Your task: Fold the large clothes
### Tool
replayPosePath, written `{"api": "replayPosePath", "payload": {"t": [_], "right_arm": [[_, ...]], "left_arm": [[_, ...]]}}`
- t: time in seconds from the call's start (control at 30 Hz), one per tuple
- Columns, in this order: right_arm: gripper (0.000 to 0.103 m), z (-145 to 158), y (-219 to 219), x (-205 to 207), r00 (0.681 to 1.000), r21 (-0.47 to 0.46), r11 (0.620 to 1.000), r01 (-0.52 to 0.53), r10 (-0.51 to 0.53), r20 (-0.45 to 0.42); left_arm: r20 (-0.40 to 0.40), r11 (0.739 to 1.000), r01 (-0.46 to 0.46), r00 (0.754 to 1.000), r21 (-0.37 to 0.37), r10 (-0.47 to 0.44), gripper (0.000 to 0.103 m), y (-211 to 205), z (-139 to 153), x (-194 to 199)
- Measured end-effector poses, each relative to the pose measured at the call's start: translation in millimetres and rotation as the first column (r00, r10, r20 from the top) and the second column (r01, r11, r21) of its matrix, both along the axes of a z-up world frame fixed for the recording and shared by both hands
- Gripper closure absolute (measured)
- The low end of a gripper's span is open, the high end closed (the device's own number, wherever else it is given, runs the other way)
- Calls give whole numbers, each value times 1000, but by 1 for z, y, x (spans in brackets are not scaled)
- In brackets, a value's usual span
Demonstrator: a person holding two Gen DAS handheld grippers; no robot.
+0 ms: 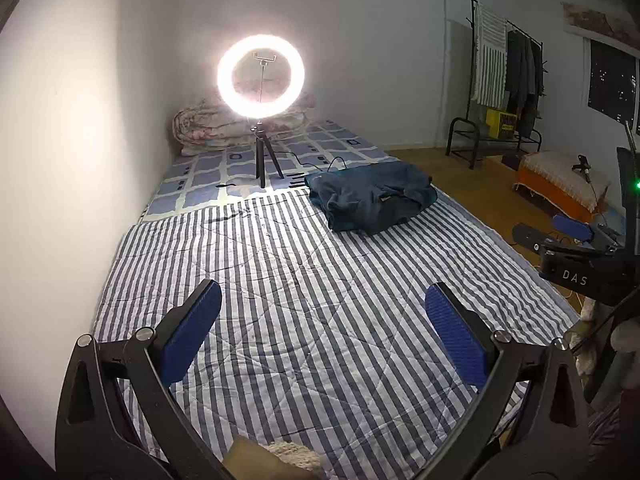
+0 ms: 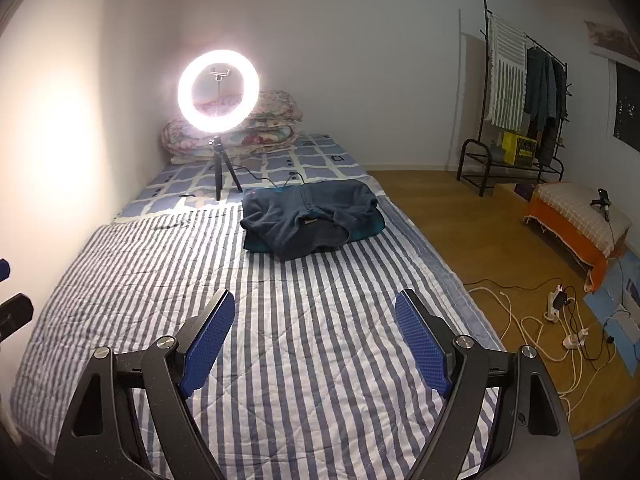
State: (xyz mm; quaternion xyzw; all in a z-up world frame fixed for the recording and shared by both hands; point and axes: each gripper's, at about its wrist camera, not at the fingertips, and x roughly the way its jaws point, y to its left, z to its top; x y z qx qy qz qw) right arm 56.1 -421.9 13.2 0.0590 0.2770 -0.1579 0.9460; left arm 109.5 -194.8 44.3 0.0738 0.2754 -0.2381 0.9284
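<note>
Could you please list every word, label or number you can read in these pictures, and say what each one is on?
"DAS": white letters on the black body of the right tool, seen from the left wrist.
Yellow box on the clothes rack: dark print, too small to read.
Nothing else is legible.

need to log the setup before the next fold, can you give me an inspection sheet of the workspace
surface: bed with striped quilt, lying flat, checked sheet beyond it
job's things: dark blue garment in a folded stack on the quilt's far part
clutter: lit ring light on tripod standing on the bed; folded floral bedding at the wall
grippers: left gripper and right gripper both open, nothing between the pads, held above the quilt
cables: ring light cable across the sheet; power strip and loose cords on the floor
surroundings: wooden floor, clothes rack, covered stool, dark window
</note>
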Motion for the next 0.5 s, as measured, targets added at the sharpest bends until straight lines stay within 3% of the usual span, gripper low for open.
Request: {"api": "replayPosePath", "payload": {"t": [0.5], "right_arm": [[20, -2, 0, 1, 1000, -8, 1000, 1, -1, -10]], "left_arm": [[13, 1000, 0, 1000, 6, 0, 0, -1, 3, 0]]}}
